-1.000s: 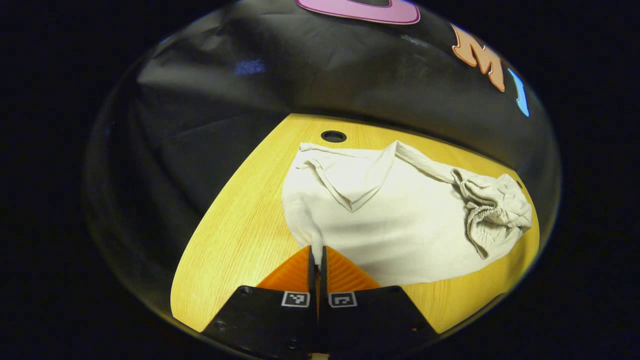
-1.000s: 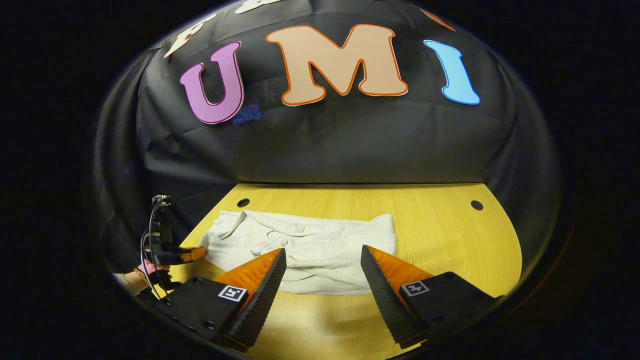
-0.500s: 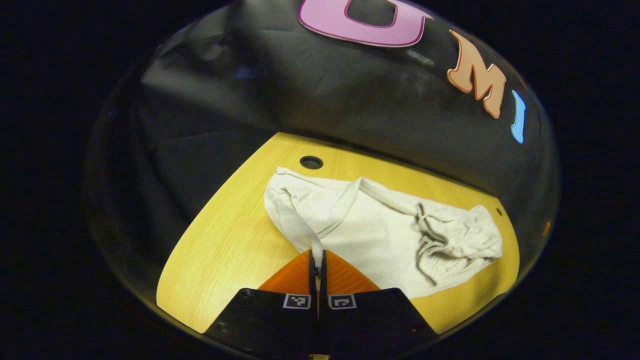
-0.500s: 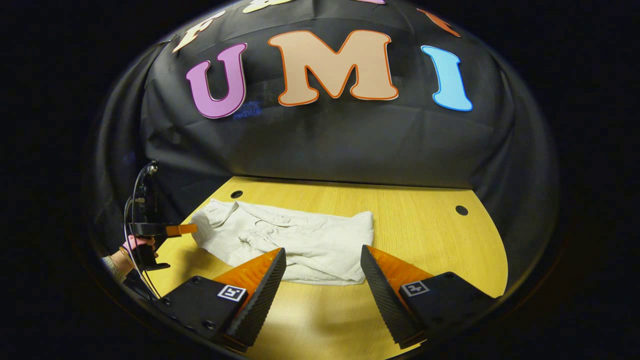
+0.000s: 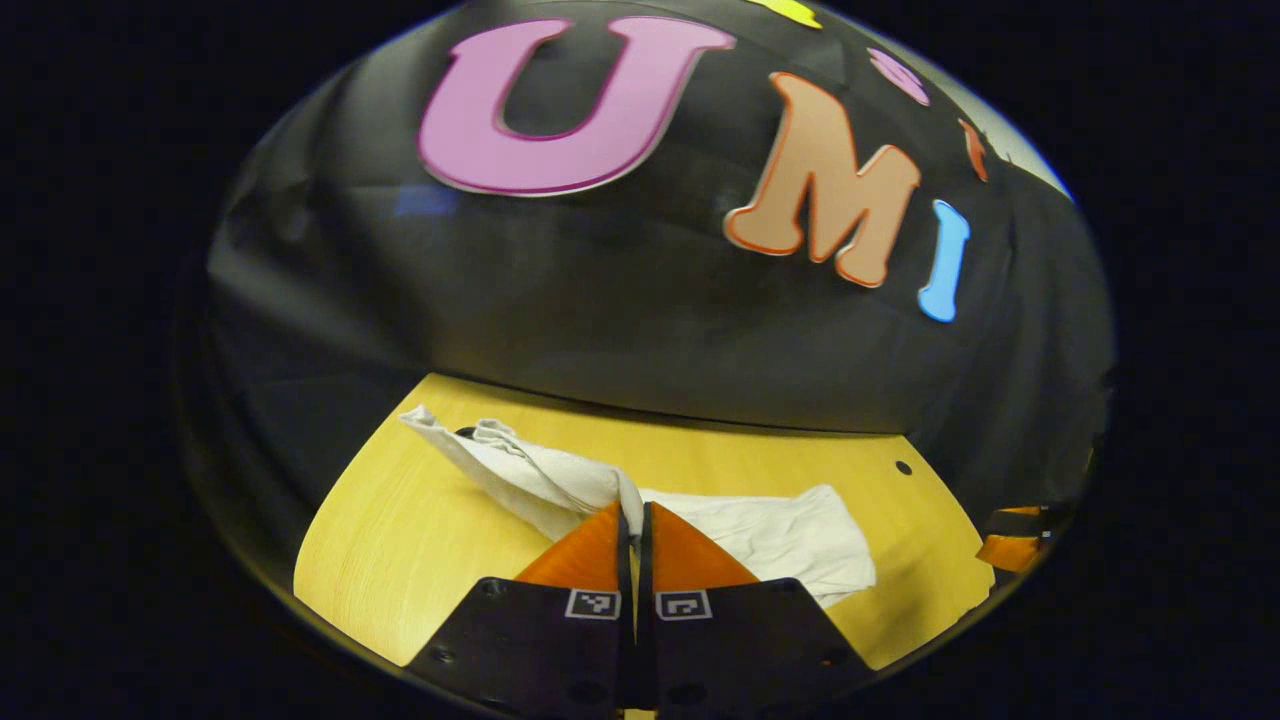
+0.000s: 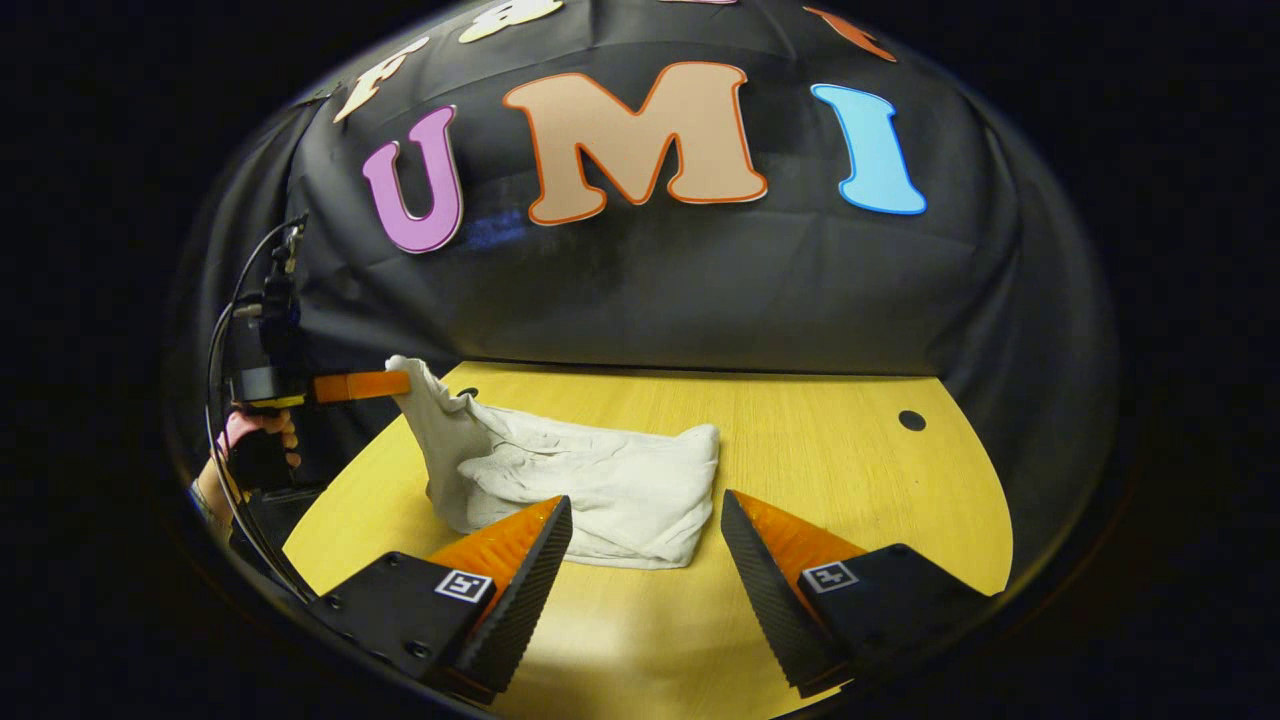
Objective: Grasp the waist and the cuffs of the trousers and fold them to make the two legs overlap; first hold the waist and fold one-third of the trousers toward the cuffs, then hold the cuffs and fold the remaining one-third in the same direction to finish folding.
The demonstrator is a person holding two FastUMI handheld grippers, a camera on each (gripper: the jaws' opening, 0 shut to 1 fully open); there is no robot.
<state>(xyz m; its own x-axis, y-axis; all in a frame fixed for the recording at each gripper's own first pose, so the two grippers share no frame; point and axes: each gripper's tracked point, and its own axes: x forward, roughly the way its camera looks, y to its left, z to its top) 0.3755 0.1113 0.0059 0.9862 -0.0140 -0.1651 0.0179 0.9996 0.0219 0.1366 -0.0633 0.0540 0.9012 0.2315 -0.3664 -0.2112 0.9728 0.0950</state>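
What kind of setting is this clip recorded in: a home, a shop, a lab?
Most likely a staged recording booth, not a real home. A black cloth wall backs a bare wooden table with round holes, and the only item on it is the trousers, lifted at one end by the left claw.

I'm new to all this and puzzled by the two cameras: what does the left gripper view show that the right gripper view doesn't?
Left gripper view: the left gripper up close, jaws shut on a pinch of the trousers. Right gripper view: that gripper from the side, a hand holding it, one trouser end raised off the table; also the right gripper, jaws wide apart, holding nothing. Both: the pale trousers, partly folded, on the wooden table.
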